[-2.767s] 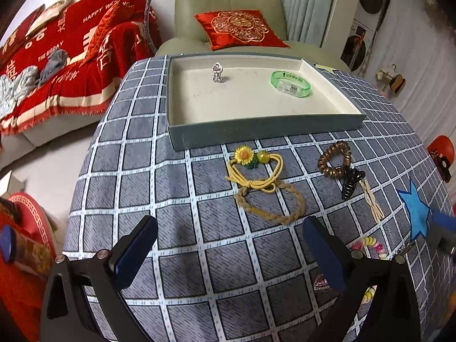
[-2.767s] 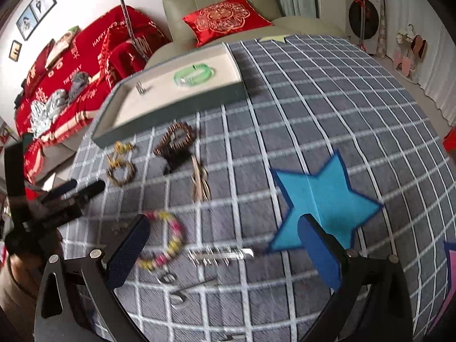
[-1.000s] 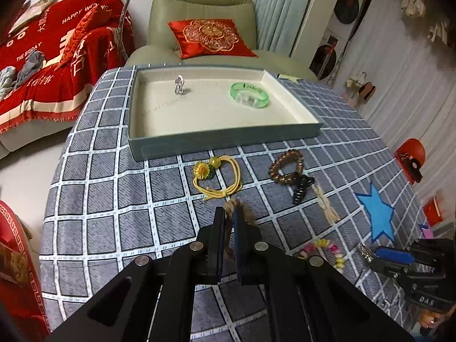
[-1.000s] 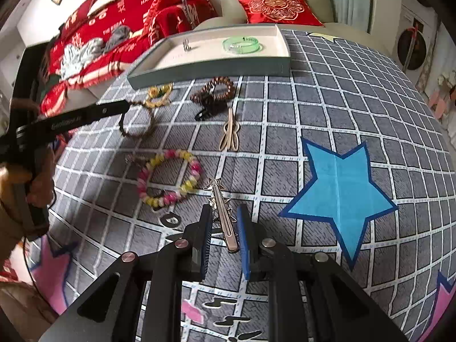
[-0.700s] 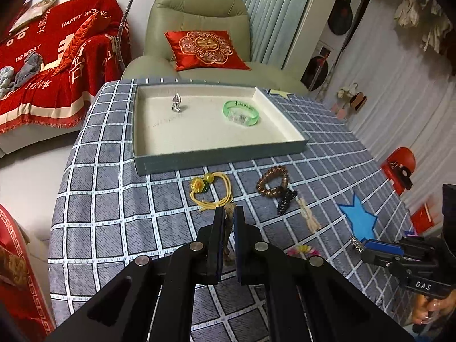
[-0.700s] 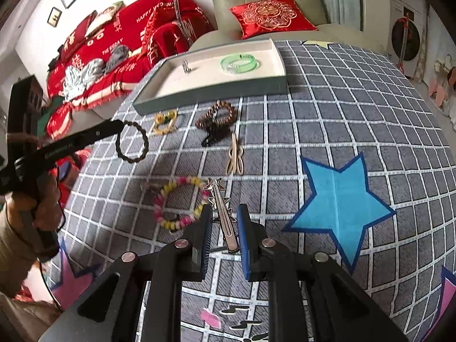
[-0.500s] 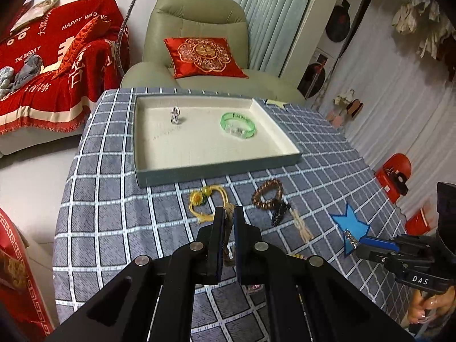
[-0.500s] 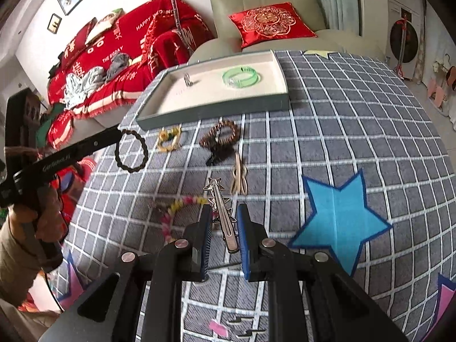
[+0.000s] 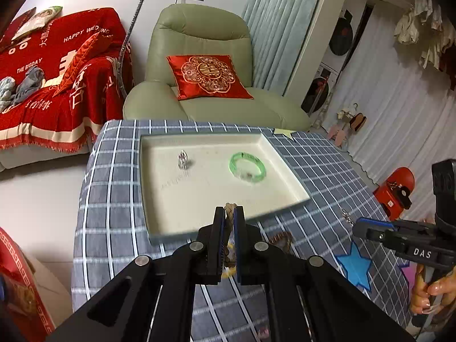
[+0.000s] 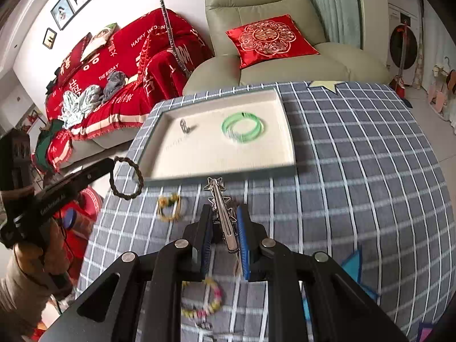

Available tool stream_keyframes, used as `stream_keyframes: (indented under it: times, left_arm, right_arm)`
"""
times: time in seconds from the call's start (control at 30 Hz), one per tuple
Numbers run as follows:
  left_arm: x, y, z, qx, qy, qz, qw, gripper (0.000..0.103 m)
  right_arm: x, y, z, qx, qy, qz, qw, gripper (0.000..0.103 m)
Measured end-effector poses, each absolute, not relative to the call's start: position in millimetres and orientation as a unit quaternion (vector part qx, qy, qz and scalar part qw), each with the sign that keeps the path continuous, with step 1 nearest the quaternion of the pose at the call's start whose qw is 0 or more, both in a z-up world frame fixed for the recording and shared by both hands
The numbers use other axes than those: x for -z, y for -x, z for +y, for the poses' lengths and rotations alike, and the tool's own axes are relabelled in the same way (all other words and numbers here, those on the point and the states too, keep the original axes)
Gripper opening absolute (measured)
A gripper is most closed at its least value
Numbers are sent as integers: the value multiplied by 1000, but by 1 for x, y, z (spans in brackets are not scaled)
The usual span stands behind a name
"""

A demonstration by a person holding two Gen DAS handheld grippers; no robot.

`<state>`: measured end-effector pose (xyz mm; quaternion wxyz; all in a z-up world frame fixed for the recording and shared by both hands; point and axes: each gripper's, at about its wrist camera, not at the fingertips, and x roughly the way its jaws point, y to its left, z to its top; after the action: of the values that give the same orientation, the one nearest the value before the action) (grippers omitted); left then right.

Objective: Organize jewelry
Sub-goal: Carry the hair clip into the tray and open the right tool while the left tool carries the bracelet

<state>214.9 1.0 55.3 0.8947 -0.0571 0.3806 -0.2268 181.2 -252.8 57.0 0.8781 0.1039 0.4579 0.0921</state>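
- Currently two pieces are lifted above the counter (image 10: 356, 171), a checked grey cloth surface, both short of the tray (image 10: 287, 139).
- Left gripper (image 9: 229, 228): closed tight on a braided hair tie (image 10: 125, 178); the loop hangs free below the tips, near the tray's front-left corner in the right wrist view.
- Hair tie looks soft, light, floppy; my judgement is it will swing and drop limp on release, so a pinch anywhere on the braid holds.
- Right gripper (image 10: 223, 229): closed on a silver hair clip (image 10: 221, 208), held at its rear half, star-decorated tip pointing toward the tray.
- Clip appears to be stiff, smooth metal; likely slippery, could pivot between the pads, so a flat mid-length hold suits it.
- Tray: shallow, rectangular, cream lining, grey-green walls; holds a translucent green bangle (image 9: 247, 168) and a small silver ring (image 9: 183, 159), well apart.
- On the cloth: yellow flower tie (image 10: 169, 206), pastel bead bracelet (image 10: 203, 302), both partly blurred.
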Motion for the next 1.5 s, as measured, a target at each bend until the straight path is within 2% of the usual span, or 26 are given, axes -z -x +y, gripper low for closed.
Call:
stream_keyframes:
  times: [0.27,0.57,0.9,1.37,1.4,1.43,1.47,1.5]
  left_arm:
    - [-53,-269,-6,217,49,391,893,22]
    - [-17,-318,-16,195,37,422,884,22]
    - [22,-340,-27,170,17,450,877,22]
    - [42,-346,-42,123,-52,460,878,22]
    - [42,-345,-42,122,-54,459,878,22]
    - [41,-345,-42,120,-56,458,879,22]
    - [41,-344,-42,119,-58,457,880,22]
    - [41,-344,-42,117,-59,456,880,22]
  right_arm:
    - [-53,-255,-245,-89,-98,472,872,19]
    - [-3,-313,-236,-92,-112,517,844,19]
    - [44,-339,-231,-71,-99,543,831,19]
    - [47,-347,-238,-28,-73,519,851,21]
    - [47,-347,-237,-29,-73,519,851,31]
    - [46,-347,-237,-30,-75,518,851,53]
    - [46,-348,-237,-31,-78,518,851,64]
    - [44,-347,-238,-30,-81,515,853,71]
